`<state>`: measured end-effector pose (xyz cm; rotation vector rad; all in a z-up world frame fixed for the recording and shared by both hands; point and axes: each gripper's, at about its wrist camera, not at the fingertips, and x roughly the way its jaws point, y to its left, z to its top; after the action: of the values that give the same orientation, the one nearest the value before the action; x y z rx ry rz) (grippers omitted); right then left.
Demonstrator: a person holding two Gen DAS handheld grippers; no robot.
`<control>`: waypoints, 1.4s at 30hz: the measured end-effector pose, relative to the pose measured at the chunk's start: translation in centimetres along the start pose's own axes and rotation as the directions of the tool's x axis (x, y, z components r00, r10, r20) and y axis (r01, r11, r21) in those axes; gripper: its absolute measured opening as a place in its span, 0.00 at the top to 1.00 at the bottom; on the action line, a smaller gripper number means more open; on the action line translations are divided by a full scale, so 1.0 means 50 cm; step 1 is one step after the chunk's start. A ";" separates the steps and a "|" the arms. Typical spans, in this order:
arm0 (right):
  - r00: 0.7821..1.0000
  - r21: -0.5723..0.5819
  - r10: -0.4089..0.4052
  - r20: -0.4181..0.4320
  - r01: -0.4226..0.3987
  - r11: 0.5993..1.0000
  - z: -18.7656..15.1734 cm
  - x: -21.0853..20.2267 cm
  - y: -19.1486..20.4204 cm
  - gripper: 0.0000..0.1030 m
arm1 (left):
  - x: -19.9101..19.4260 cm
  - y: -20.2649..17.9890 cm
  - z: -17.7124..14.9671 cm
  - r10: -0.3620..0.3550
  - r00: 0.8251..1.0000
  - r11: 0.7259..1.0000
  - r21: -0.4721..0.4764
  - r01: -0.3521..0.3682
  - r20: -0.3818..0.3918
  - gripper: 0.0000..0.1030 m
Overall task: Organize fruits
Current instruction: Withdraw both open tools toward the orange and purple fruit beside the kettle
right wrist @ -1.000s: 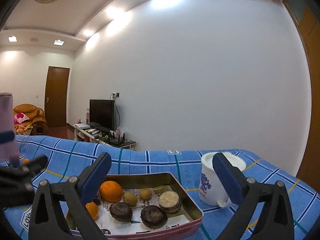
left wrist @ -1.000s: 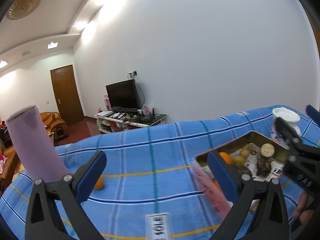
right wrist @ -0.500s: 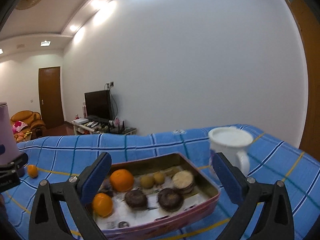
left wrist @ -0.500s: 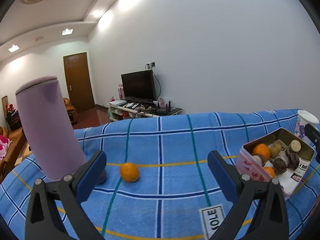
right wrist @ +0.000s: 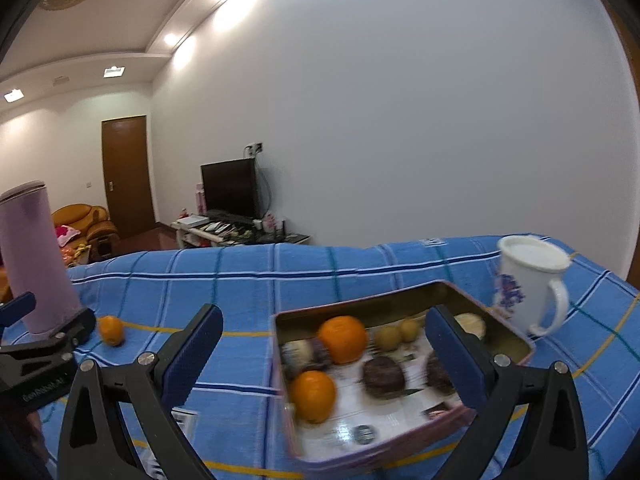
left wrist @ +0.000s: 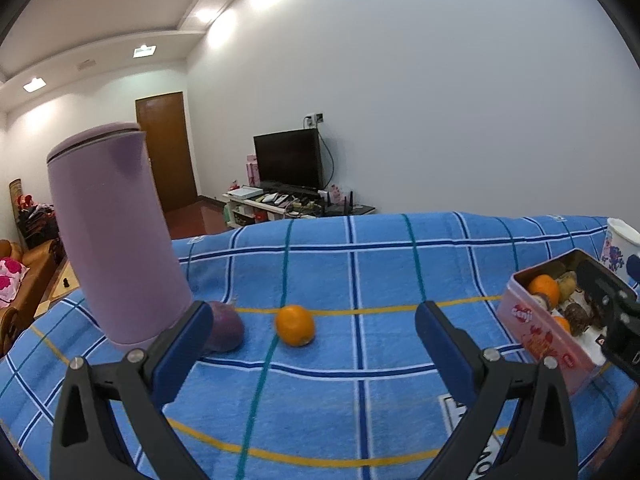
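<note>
A loose orange [left wrist: 295, 325] lies on the blue checked cloth [left wrist: 380, 272], with a purple round fruit [left wrist: 224, 330] to its left by the lilac flask. My left gripper [left wrist: 314, 344] is open and empty, just short of the orange. A pink tin [right wrist: 404, 440] holds two oranges [right wrist: 343, 339], several small yellow-brown fruits and dark round ones. My right gripper [right wrist: 324, 356] is open and empty, over the tin's near side. The tin also shows at the right of the left wrist view [left wrist: 540, 332].
A tall lilac flask [left wrist: 116, 240] stands at the left of the cloth. A white mug [right wrist: 530, 284] with a blue pattern stands right of the tin. The left gripper's body [right wrist: 36, 368] shows in the right wrist view. The cloth's far edge drops off toward a TV stand.
The left gripper has swung left and closer, bringing the orange between its fingers and the purple fruit into sight. The right gripper has turned left and dipped nearer the tin.
</note>
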<state>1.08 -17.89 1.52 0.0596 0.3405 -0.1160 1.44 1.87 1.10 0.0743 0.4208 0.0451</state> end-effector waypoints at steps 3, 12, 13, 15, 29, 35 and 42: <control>0.999 0.010 0.029 -0.016 -0.029 1.000 -0.002 0.010 0.029 0.01 | 0.002 0.021 -0.001 0.020 1.000 1.000 -0.004 -0.020 -0.006 0.00; 0.996 0.014 0.086 -0.039 -0.085 0.996 -0.007 0.032 0.110 0.01 | 0.023 0.090 -0.005 0.077 0.996 0.997 -0.016 -0.078 -0.043 0.00; 0.995 0.016 0.089 -0.042 -0.089 0.996 -0.006 0.035 0.116 0.01 | 0.024 0.096 -0.005 0.080 0.996 0.997 -0.016 -0.081 -0.045 0.00; 0.994 0.019 0.099 -0.054 -0.098 0.995 -0.005 0.044 0.132 0.01 | 0.029 0.109 -0.007 0.094 0.994 0.995 -0.014 -0.095 -0.049 0.00; 0.978 0.004 0.170 -0.125 -0.171 0.985 -0.001 0.096 0.225 0.01 | 0.070 0.232 -0.017 0.193 0.972 0.980 -0.024 -0.198 -0.131 0.00; 0.946 -0.051 0.215 -0.242 -0.233 0.971 -0.007 0.145 0.294 0.01 | 0.097 0.295 -0.027 0.192 0.957 0.973 -0.087 -0.215 -0.216 0.00; 0.898 -0.130 0.247 -0.365 -0.312 0.941 -0.021 0.210 0.390 0.06 | 0.113 0.329 -0.036 0.215 0.941 0.963 -0.103 -0.248 -0.262 0.00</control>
<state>12.96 0.43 -2.26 -0.0577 0.6881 0.2186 5.37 18.69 -1.49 -0.0161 0.6581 0.3185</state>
